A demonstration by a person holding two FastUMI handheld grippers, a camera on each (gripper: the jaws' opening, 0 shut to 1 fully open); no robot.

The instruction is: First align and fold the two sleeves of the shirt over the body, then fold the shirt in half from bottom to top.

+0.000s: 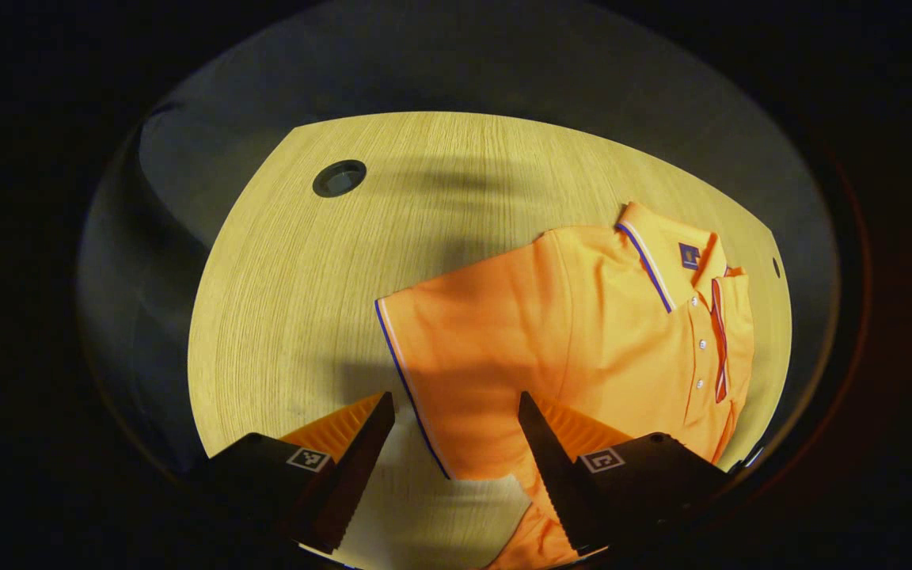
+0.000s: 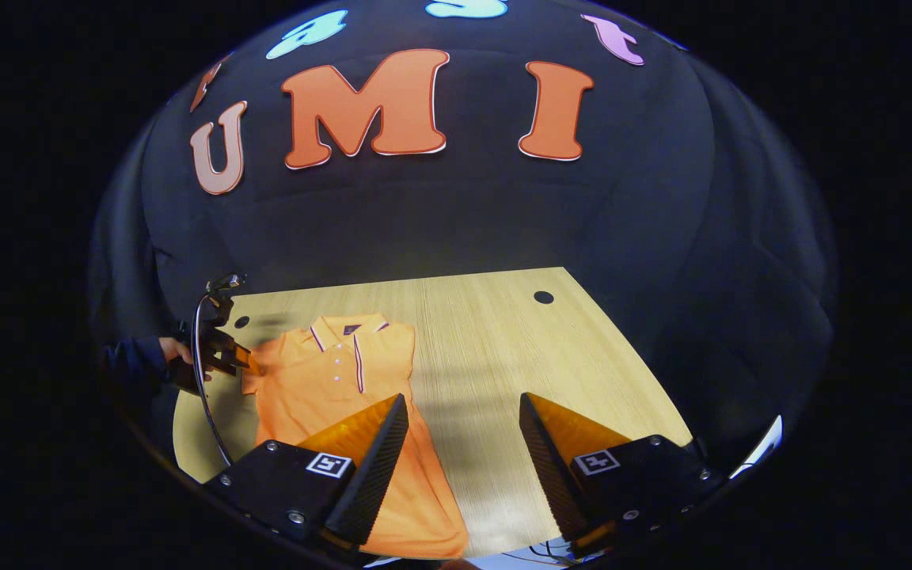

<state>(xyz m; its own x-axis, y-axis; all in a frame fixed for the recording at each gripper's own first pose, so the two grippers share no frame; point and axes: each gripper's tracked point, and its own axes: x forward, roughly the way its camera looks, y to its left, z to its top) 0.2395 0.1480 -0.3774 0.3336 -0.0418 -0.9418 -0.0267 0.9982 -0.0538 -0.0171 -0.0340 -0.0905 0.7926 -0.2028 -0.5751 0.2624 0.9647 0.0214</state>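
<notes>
My left hand-held gripper (image 1: 456,443) hangs open over the shirt (image 1: 583,332) sleeve hem; right hand-held gripper (image 2: 462,443) open above bare bench (image 2: 503,340), shirt just left.

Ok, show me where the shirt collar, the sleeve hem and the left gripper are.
shirt collar (image 1: 658,253), left gripper view, on its striped edge.
sleeve hem (image 1: 404,372), left gripper view, on the blue-trimmed edge.
left gripper (image 1: 456,431), left gripper view, midway between fingertips.

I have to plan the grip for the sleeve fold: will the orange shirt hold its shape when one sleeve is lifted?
Probably not: the shirt is thin knit lying flat with soft wrinkles, so it should droop. The sleeve likely lifts easily. It may drag across the smooth table.
</notes>
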